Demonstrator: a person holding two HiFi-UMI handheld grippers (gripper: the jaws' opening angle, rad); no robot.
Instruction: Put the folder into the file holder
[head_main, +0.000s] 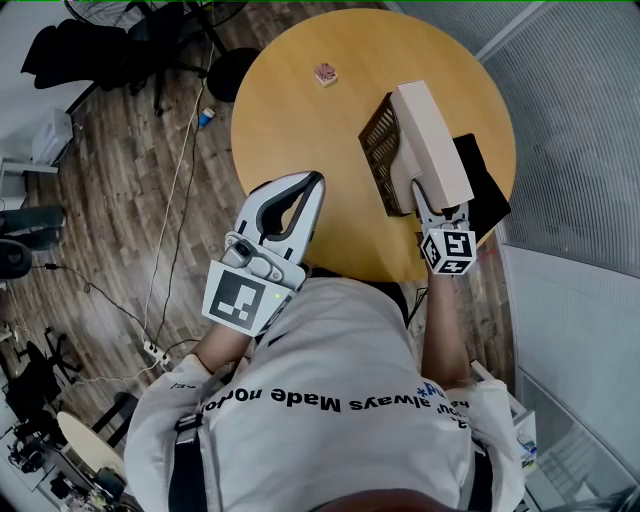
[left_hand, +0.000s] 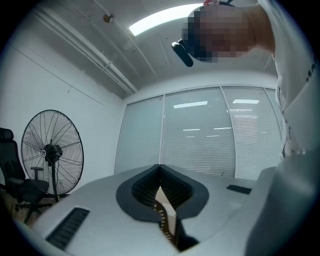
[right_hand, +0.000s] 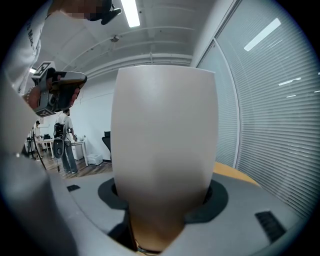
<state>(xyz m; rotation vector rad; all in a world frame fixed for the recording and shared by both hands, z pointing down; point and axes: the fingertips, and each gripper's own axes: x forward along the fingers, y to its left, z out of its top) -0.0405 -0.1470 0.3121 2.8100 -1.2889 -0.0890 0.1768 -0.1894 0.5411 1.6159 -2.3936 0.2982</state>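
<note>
Cream folder (head_main: 432, 135), probably stiff and light, is pinched at its near end by the right claw (head_main: 435, 207) beside the file holder (head_main: 378, 150); left claw (head_main: 313, 184) pressed together, empty.

Folder (head_main: 432, 140) just right of file holder (head_main: 376, 152), on table (head_main: 290, 120)

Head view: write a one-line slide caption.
Right gripper holds a beige folder by the mesh file holder on a round table.
</note>
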